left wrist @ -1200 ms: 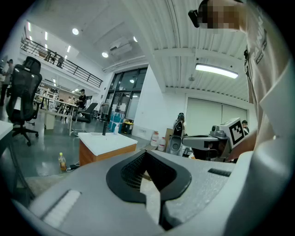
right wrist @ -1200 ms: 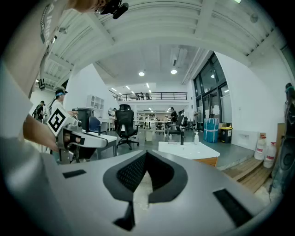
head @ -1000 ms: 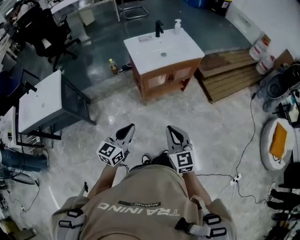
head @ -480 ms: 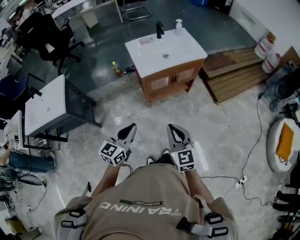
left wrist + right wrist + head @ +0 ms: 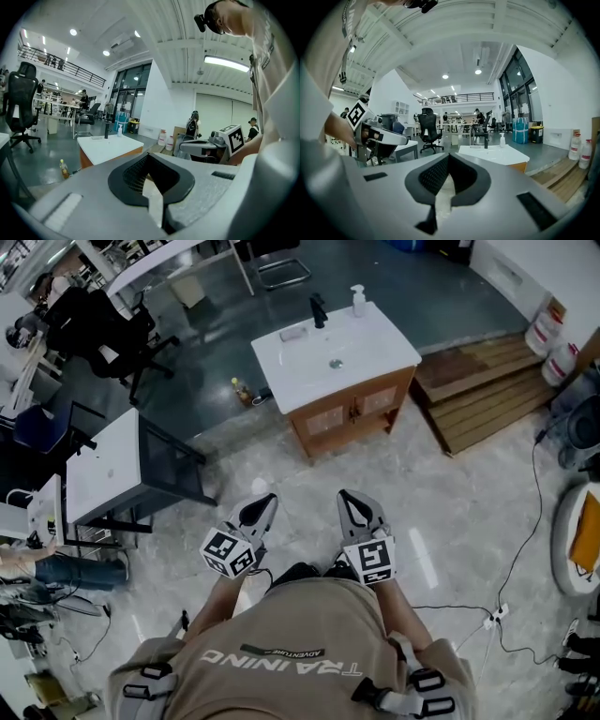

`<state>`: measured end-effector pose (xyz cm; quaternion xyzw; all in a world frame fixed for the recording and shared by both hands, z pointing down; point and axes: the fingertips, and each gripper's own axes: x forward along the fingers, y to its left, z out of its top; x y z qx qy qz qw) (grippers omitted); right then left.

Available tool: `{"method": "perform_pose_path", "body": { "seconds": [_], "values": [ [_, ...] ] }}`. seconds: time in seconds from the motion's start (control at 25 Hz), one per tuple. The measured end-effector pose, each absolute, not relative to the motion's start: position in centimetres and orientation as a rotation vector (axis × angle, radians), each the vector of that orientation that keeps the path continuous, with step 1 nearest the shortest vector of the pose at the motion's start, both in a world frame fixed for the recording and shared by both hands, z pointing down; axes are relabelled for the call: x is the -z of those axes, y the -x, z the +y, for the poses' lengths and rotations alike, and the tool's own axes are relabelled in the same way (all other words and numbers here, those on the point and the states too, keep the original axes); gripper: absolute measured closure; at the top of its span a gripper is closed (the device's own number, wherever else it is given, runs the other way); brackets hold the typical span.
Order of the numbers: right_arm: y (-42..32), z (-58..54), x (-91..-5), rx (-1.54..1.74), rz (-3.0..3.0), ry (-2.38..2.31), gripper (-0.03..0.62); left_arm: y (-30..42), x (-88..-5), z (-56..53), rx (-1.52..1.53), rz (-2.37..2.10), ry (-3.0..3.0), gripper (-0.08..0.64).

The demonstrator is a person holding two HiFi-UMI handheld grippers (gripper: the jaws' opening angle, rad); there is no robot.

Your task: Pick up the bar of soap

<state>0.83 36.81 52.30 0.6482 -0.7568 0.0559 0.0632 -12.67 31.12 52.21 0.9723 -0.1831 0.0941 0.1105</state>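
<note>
We held our left gripper and right gripper side by side, both with jaws closed and empty. The bar of soap lay far ahead on the washbasin.

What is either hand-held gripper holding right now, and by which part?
Nothing. The left hand-held gripper and the right hand-held gripper are both shut, with nothing between their jaws, well short of the sink cabinet.

"What did the person wear?"
"A tan shirt lettered TRAINING, plus grey straps with black buckles."
"And the tools?"
"The left gripper and right gripper were grey, with black-and-white marker cubes."
</note>
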Motion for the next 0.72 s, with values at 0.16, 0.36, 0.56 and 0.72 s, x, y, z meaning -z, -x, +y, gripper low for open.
{"method": "perform_pose_path", "body": {
  "seconds": [0.16,0.36,0.56,0.72],
  "values": [
    [-1.6,36.1,-54.7,-0.255,-2.315,-1.911,0.588,10.8,-52.7,30.9,-0.278,-0.538,-2.837,0.56],
    [-2.6,35.1,-55.8,-0.305,-2.33,-1.884,0.588,9.8,-53.8,29.7,-0.329,-0.537,-2.809,0.56],
    [-4.4,31.6,-56.5,-0.293,-2.31,-1.879,0.588,7.9,-54.3,26.1,-0.306,-0.508,-2.812,0.56],
    [-4.8,28.0,-55.4,-0.275,-2.3,-1.88,0.588,7.0,-54.2,22.3,-0.255,-0.497,-2.825,0.56]
  ]
}}
